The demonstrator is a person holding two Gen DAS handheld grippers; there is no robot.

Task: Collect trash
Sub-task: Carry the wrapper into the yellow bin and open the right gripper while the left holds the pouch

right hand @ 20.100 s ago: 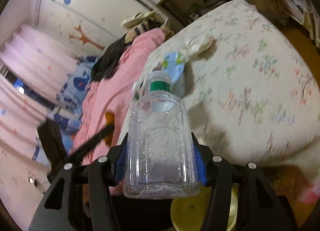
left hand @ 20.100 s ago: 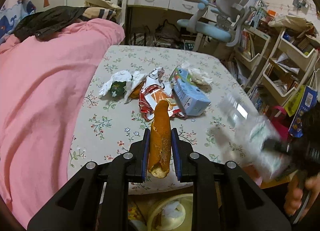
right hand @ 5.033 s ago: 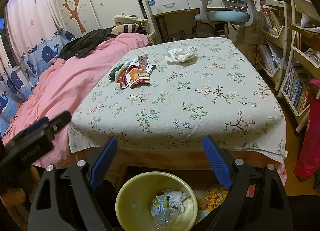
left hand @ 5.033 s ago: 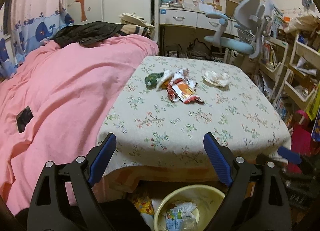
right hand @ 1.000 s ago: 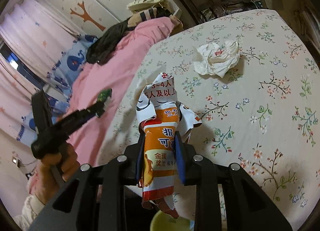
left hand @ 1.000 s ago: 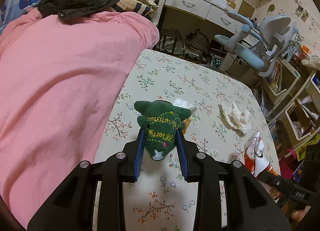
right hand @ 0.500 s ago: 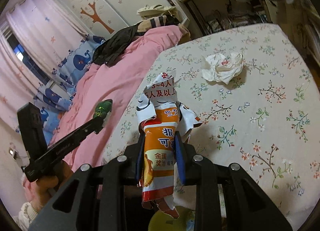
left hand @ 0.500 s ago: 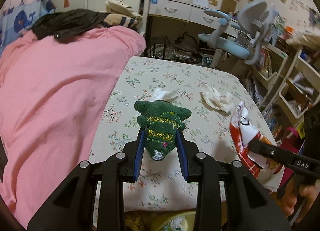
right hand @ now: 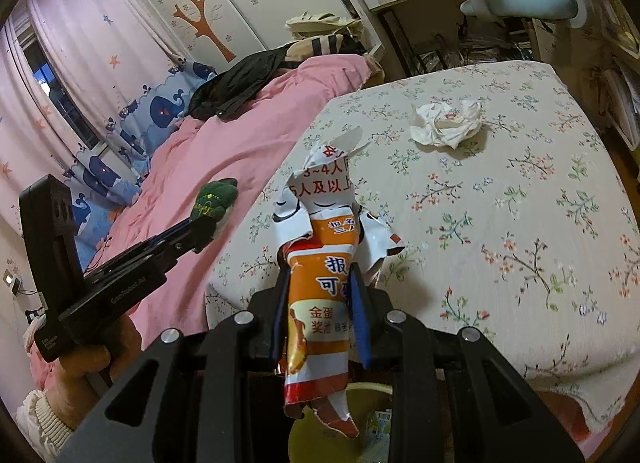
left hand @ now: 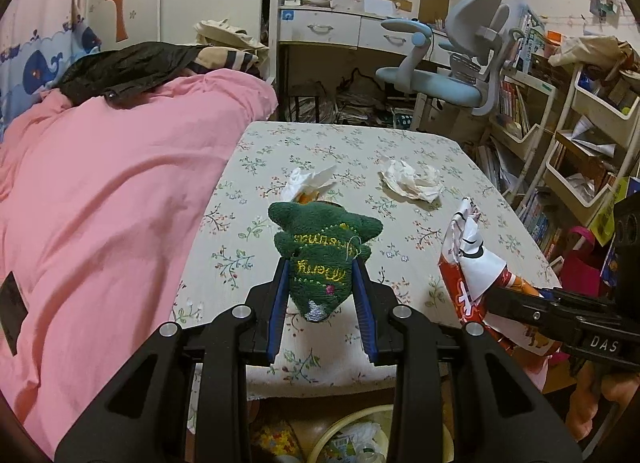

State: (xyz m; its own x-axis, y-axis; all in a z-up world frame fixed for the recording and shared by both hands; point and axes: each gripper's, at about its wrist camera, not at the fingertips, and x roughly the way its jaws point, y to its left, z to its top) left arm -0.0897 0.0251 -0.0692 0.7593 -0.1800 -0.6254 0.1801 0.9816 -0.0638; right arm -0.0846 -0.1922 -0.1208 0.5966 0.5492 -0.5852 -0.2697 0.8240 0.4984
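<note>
My left gripper (left hand: 320, 275) is shut on a green plush cloth (left hand: 322, 247) with yellow stitched lettering, held above the near edge of the floral table (left hand: 400, 159). The same green cloth (right hand: 214, 197) shows at the left of the right wrist view. My right gripper (right hand: 320, 283) is shut on a torn orange and white snack wrapper (right hand: 324, 275); that wrapper (left hand: 472, 263) also appears at the right of the left wrist view. On the table lie a crumpled white tissue (left hand: 412, 183) and a white wrapper scrap (left hand: 308, 183). The yellow bin (left hand: 352, 439) sits below the table edge.
A pink duvet (left hand: 100, 199) covers the bed left of the table, with a black jacket (left hand: 128, 67) on it. A blue desk chair (left hand: 448, 75) and a white desk stand behind. Shelves with books (left hand: 576, 135) fill the right side. A person's hand (right hand: 84, 367) holds the left gripper.
Both grippers have drawn back toward the near table edge, still holding the green cloth and the snack wrapper. The yellow bin has come into view below them.
</note>
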